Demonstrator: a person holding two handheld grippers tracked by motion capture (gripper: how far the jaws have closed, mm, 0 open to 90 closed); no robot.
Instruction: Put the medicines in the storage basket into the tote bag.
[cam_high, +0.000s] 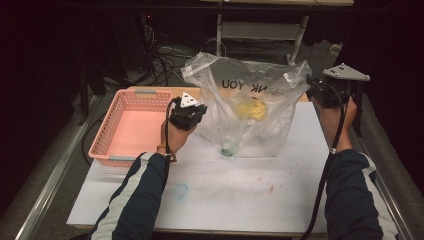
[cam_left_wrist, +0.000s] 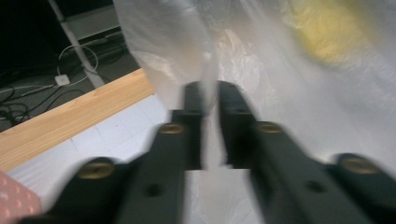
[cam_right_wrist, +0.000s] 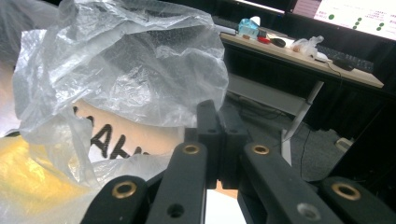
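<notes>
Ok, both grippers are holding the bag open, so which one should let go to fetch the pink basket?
Probably the left. The left gripper is right beside the pink basket, while the right gripper pinches the plastic bag at its far edge, across the table from the basket.

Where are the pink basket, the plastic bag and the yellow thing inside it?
pink basket (cam_high: 116, 154), high view, near rim.
plastic bag (cam_high: 227, 70), high view, upper wall.
yellow thing (cam_high: 251, 108), high view, its middle.

Both forearms in from bottom, dark sleeves with pale stripe. Left gripper (cam_high: 187, 113) held mid-table, jaws nearly together, pinching thin plastic film. Right gripper (cam_high: 326, 91) raised higher at far right edge, jaws pressed tight, also clamped on film. Arms spread well apart.
</notes>
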